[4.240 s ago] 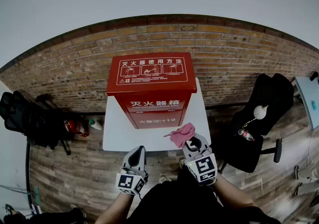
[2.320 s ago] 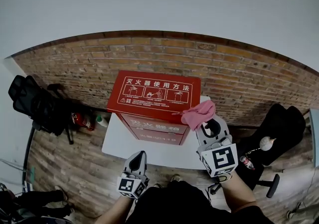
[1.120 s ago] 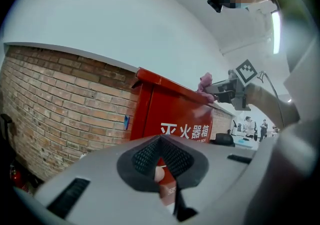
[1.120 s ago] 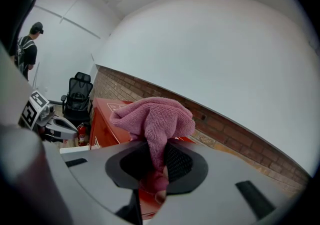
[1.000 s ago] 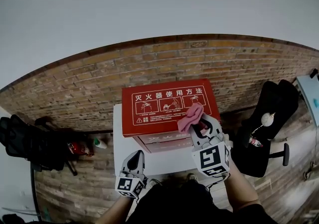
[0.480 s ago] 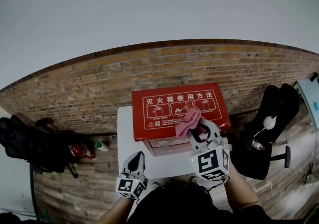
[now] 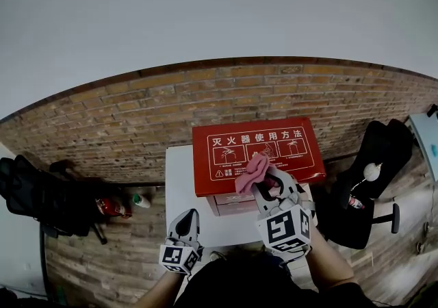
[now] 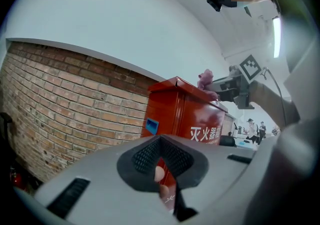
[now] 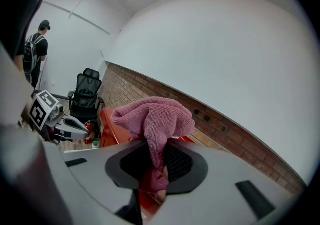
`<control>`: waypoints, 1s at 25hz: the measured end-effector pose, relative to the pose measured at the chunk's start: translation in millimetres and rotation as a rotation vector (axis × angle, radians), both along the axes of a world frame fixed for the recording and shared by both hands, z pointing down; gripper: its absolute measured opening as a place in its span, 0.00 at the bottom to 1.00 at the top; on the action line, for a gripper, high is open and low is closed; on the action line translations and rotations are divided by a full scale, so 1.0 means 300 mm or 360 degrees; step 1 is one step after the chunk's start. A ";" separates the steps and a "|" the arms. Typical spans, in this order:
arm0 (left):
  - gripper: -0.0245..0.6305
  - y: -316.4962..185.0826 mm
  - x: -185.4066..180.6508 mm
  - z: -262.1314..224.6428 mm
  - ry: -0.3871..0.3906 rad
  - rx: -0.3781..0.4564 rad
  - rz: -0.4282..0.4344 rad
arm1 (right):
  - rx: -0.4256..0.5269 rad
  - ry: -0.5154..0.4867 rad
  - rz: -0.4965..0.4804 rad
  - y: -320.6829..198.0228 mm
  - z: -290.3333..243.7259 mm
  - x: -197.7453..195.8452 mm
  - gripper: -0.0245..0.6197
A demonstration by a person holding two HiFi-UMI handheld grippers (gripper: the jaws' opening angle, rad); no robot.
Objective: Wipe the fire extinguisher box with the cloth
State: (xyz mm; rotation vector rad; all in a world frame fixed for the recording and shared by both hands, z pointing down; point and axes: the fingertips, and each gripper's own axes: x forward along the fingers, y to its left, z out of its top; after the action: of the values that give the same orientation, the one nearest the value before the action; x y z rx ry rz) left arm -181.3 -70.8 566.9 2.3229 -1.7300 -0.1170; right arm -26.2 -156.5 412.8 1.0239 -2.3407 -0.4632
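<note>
Two bands make up the back of the room: a plain white wall (image 7: 205, 12) above and a brick wall (image 7: 137, 115) below, which meets a wood-plank floor (image 7: 102, 245). A white table (image 7: 179, 183) stands against the brick, and on it sits the red fire extinguisher box (image 7: 304, 163). Its lid is printed in white with 灭火器使用方法 over a row of pictograms, and the left gripper view shows 灭火器 on its front. Black office chairs stand on either side, one on the right (image 7: 383, 156) and one on the left (image 7: 34, 190). The right gripper (image 7: 265, 181) is clamped on a pink cloth (image 7: 252, 171) at the lid's near edge; whether the cloth touches the lid I cannot tell. The left gripper (image 7: 186, 217) is held low over the table's near edge, well apart from the box, with its jaws together and nothing between them.
</note>
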 end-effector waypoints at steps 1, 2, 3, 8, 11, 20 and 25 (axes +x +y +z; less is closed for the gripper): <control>0.06 0.002 -0.007 0.000 -0.0003 0.0003 0.0000 | 0.0000 0.0003 -0.0009 0.004 0.001 -0.012 0.17; 0.06 0.005 -0.014 0.000 -0.0005 0.0005 -0.0001 | 0.0001 0.0006 -0.0017 0.008 0.001 -0.025 0.17; 0.06 0.008 -0.021 -0.001 -0.0004 0.0007 -0.0002 | 0.0003 0.0010 -0.0025 0.013 0.001 -0.037 0.17; 0.06 0.026 -0.059 -0.006 0.0006 0.0013 -0.0008 | 0.0019 0.0036 -0.0065 0.032 0.002 -0.108 0.17; 0.06 0.039 -0.086 -0.001 0.0006 0.0015 -0.0010 | 0.0023 0.0045 -0.0083 0.042 0.004 -0.149 0.17; 0.06 0.071 -0.175 0.015 0.0018 0.0002 -0.0034 | 0.0038 0.0097 -0.0144 0.076 0.005 -0.282 0.17; 0.06 0.085 -0.206 0.022 0.0025 -0.0003 -0.0029 | 0.0053 0.0136 -0.0179 0.094 0.007 -0.356 0.17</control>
State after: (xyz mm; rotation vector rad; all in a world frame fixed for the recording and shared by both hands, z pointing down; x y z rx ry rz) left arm -243.1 -45.2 573.5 2.2995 -1.7430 -0.1365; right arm -133.0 -128.2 414.8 0.8726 -2.3291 -0.5797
